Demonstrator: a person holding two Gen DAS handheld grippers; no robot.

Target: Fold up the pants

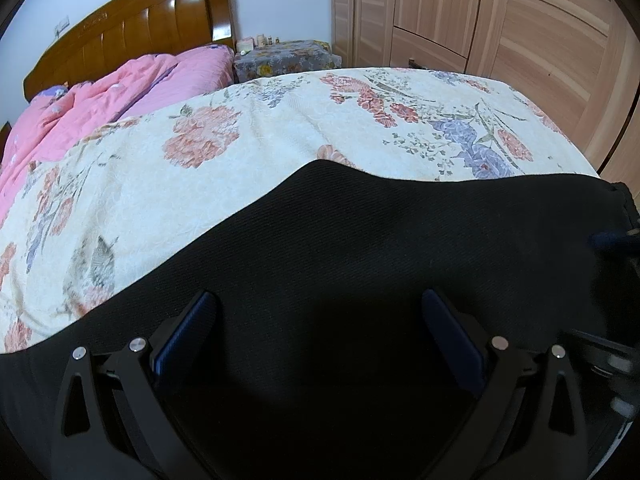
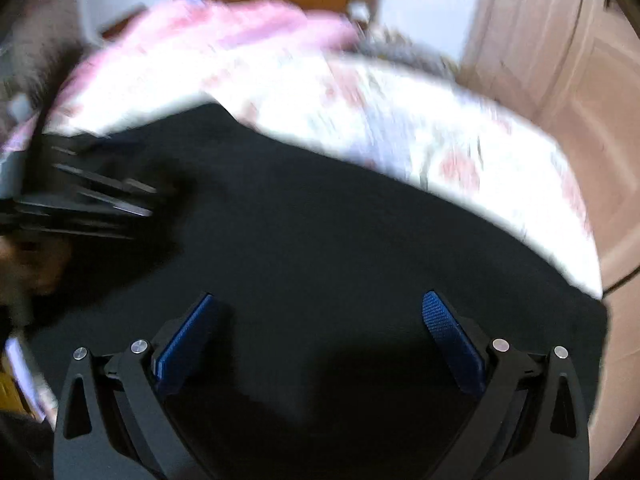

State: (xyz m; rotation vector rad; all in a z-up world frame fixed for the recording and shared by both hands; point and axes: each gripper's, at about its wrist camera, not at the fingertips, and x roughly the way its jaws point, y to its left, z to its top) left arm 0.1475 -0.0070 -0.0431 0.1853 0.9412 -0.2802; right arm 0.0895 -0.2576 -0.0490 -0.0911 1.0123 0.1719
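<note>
pants lie spread flat and dark on the bed; no finished fold visible. left claw and right claw both apart, empty; folding mostly left.

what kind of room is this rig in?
A home bedroom, most likely: a bed with a wooden headboard and floral bedspread, a wooden wardrobe, and black pants spread out under both open grippers.

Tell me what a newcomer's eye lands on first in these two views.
First, the black pants spread across the near part of the floral bedspread, filling the lower half of both views. Next, the open left gripper and open right gripper, each over the dark cloth, gripping nothing. Behind, a pink quilt is heaped by the wooden headboard at far left.
</note>
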